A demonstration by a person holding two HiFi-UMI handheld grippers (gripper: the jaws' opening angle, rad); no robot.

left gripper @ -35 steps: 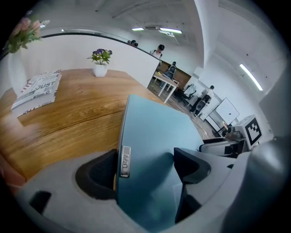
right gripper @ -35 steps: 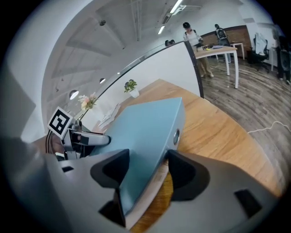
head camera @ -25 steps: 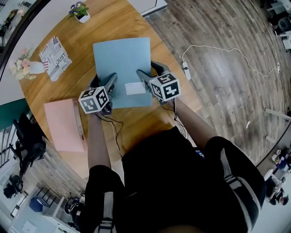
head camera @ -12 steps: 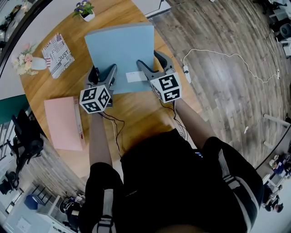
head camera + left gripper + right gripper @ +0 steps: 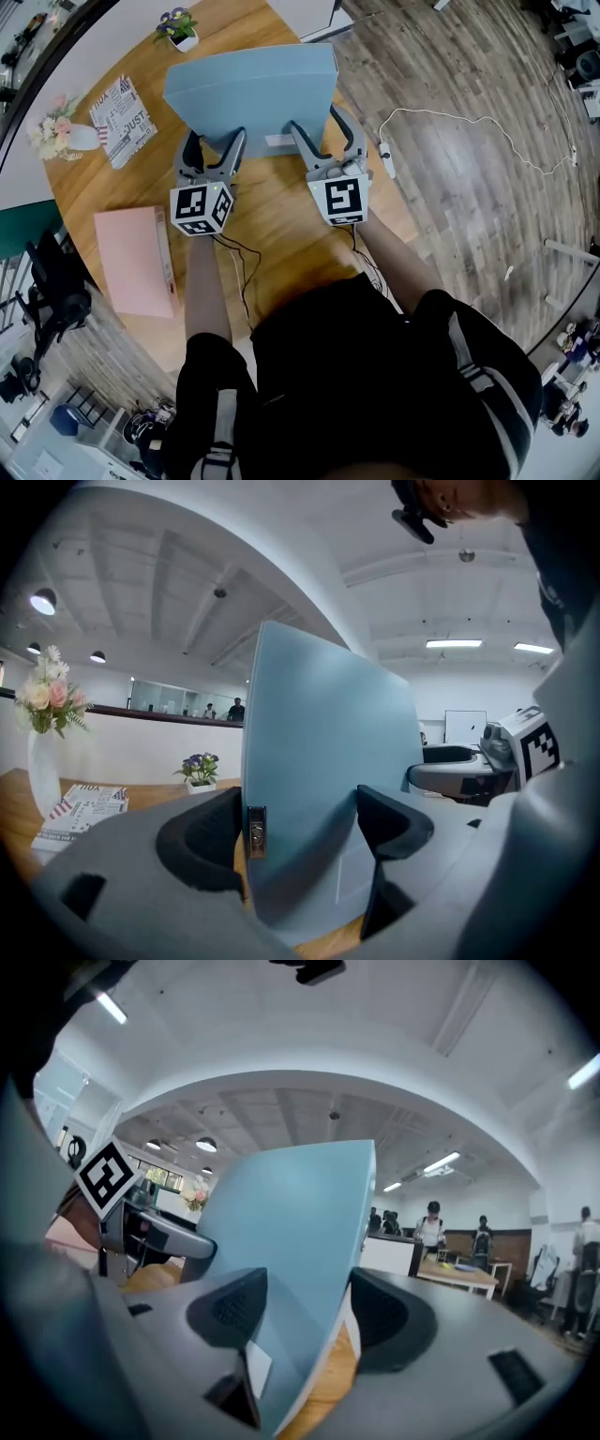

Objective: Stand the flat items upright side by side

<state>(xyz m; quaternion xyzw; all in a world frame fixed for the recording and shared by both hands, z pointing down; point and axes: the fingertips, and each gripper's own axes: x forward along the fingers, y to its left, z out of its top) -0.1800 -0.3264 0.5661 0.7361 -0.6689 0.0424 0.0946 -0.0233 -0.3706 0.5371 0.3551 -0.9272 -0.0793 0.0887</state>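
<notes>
Well, the blue folder point(image 5: 248, 89) stands nearly upright toward the far side of the round wooden table point(image 5: 272, 234), with a white label point(image 5: 279, 141) low on its face. Only the left gripper view shows a small metal clasp point(image 5: 255, 832) on its edge. Only the head view shows the pink folder point(image 5: 136, 261), lying flat well off to the left. The left gripper point(image 5: 214, 142) and right gripper point(image 5: 321, 131) each have wide-spread jaws, pads pressed on the blue folder's lower part.

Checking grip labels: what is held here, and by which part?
The blue folder, by its near edge: left gripper towards its left corner, right gripper towards its right.
</notes>
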